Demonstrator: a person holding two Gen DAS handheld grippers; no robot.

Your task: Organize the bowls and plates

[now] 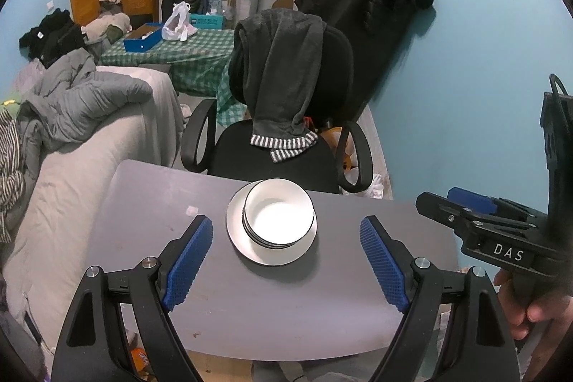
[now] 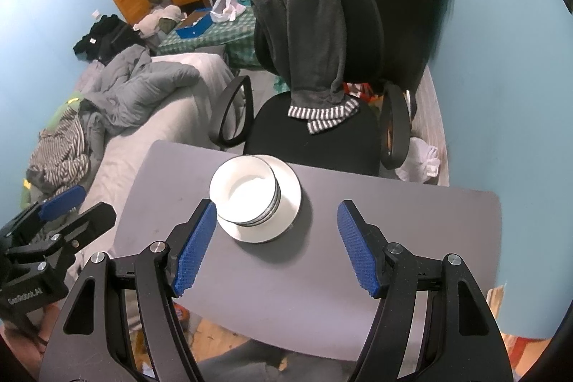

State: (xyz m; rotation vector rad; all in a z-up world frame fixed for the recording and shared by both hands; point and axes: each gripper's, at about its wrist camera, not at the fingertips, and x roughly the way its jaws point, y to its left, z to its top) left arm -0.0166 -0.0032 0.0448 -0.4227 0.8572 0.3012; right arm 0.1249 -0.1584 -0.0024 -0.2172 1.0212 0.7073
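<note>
**Between both tools, nothing gripped**

Ahead of the left tool [image 1: 286, 260], released with fingers wide apart, nested white bowls [image 1: 279, 215] sit on a white plate [image 1: 265, 255] on the grey worktop [image 1: 150, 203]. Right tool [image 2: 277, 246] likewise released, bowls ahead-left. Beyond, a black chair [image 1: 286, 145].

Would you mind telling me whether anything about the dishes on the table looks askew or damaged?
Slightly: the stacked bowls sit off-centre on the plate, toward its far edge by the office chair. No chips or spills are visible.

2 downward wrist views, shared table [image 1: 150, 188]
</note>
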